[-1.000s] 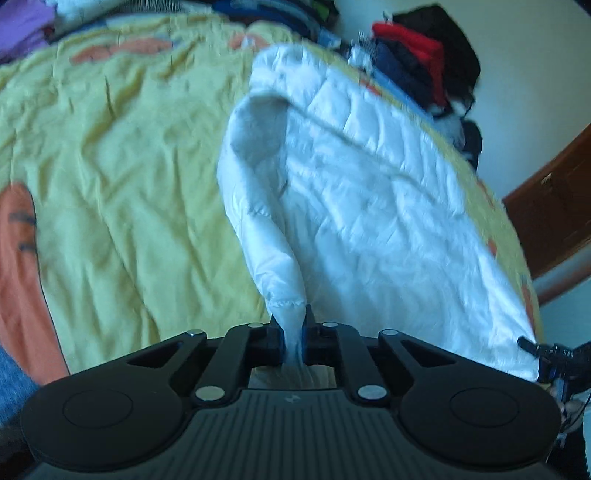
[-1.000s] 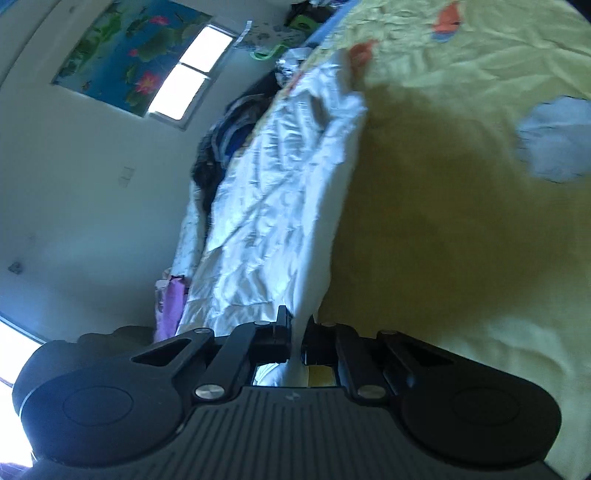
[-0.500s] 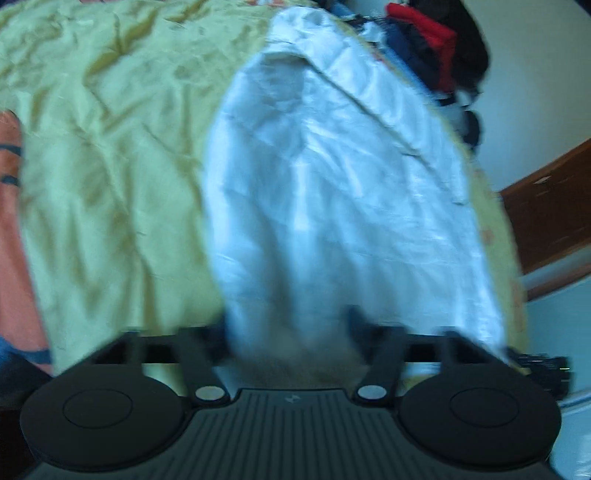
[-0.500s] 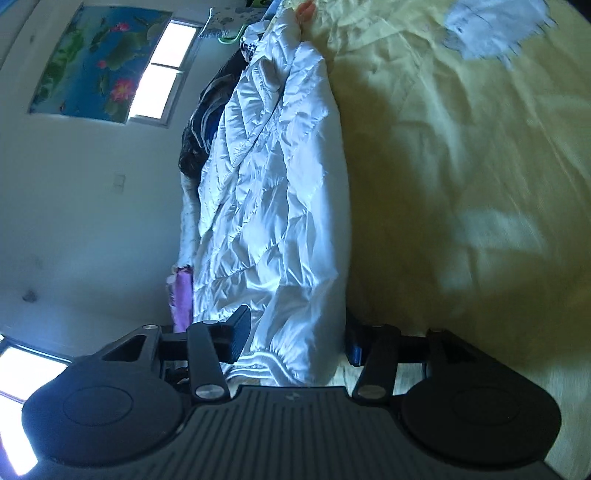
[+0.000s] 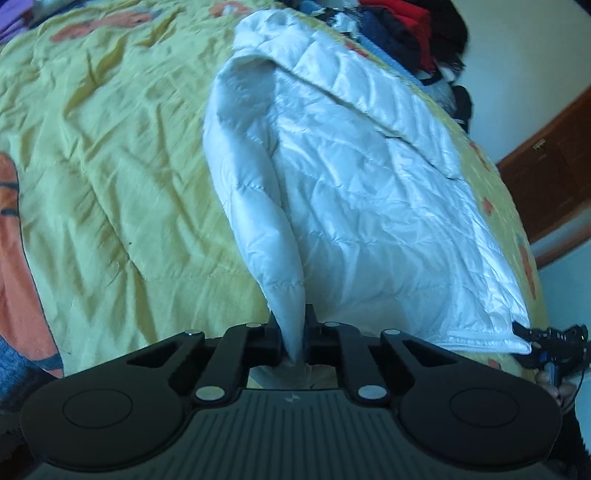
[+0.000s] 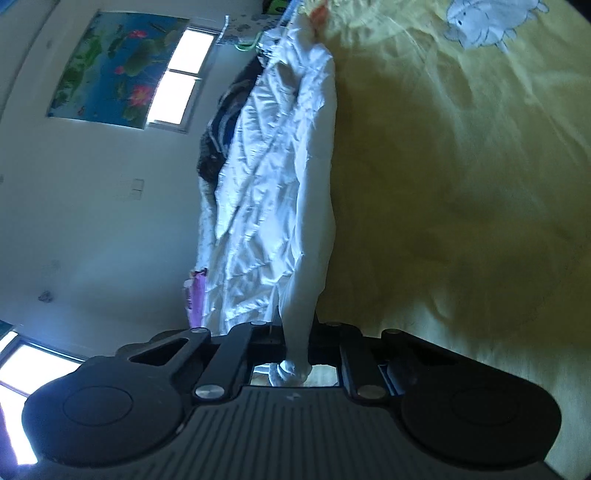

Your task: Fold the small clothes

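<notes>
While on yellow bedspread [image 5: 110,177], white jacket [image 5: 369,206] (quilted) is pinched by L tongs [image 5: 293,328] & R tongs [image 6: 295,332].

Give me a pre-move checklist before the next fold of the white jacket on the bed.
1. Left gripper shut on the white jacket: ok, after its fingers just closed.
2. Right gripper shut on the jacket: ok, likewise.
3. Yellow bedspread bare beside the jacket: ok.
4. Jacket lying flat: not ok, one edge bunched and lifted.
5. Clothes pile apart from the jacket: cannot tell.
</notes>
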Tool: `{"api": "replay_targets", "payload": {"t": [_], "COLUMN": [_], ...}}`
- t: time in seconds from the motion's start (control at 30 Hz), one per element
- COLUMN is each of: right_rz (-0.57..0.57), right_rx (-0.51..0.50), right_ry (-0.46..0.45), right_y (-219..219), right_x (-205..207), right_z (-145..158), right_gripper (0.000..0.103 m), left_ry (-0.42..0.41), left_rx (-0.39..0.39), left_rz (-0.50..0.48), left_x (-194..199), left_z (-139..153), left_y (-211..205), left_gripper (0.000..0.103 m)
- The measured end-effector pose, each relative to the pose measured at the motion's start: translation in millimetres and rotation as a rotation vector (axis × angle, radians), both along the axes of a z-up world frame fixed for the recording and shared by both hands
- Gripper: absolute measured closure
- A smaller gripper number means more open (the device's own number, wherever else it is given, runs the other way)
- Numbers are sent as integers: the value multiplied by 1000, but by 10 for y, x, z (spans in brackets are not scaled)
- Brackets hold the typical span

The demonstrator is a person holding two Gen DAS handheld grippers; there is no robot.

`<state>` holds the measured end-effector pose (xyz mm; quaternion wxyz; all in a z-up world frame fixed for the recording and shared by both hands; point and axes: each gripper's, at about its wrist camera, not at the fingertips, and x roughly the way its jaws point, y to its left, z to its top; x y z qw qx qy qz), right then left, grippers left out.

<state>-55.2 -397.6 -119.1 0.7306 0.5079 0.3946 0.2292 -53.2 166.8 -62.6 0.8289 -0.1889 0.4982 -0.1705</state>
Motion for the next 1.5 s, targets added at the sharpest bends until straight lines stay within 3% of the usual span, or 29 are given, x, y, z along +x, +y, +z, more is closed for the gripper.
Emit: {"api": "replay_targets", "payload": {"t": [0.17,0.3,0.5,0.67,0.83,1.03,1.27,1.43,1.5], "right_rz": [20,5,-54,-70,-89,-145,-166,-163,-162], "right_rx": [55,105,183,159,132,93,36,24,36], "right_ry": [-16,-75,-215,-291,-320,-293,-189,-79,-58], "right_y": [-84,-142,-256,-271,-258,-328,-283,-248,-237], "right_x": [-56,128,830,1642,2506,3423,4265,4605,4641], "right_z": [76,196,504,708,799,757,364,-98,-255], "right_gripper": [90,90,89,89,89,89,89,91,98], "left_ry": [-86,-163,-253,-299,-337,-346,-234,-157,-136], "left_rx": [-98,-177,-275,-324,-284,-209,-139,-116,-108], "left_rz": [-27,14,80,143,170,212,267,286,289], "left_x": [-20,195,778,1457,2226,3128,3869,4096,4138], "left_z": [238,392,542,673,811,859,390,26,-78], "left_y": [177,316,410,390,265,110,-36,-33,-35], "left_gripper": [95,95,96,96,96,96,96,96,96]}}
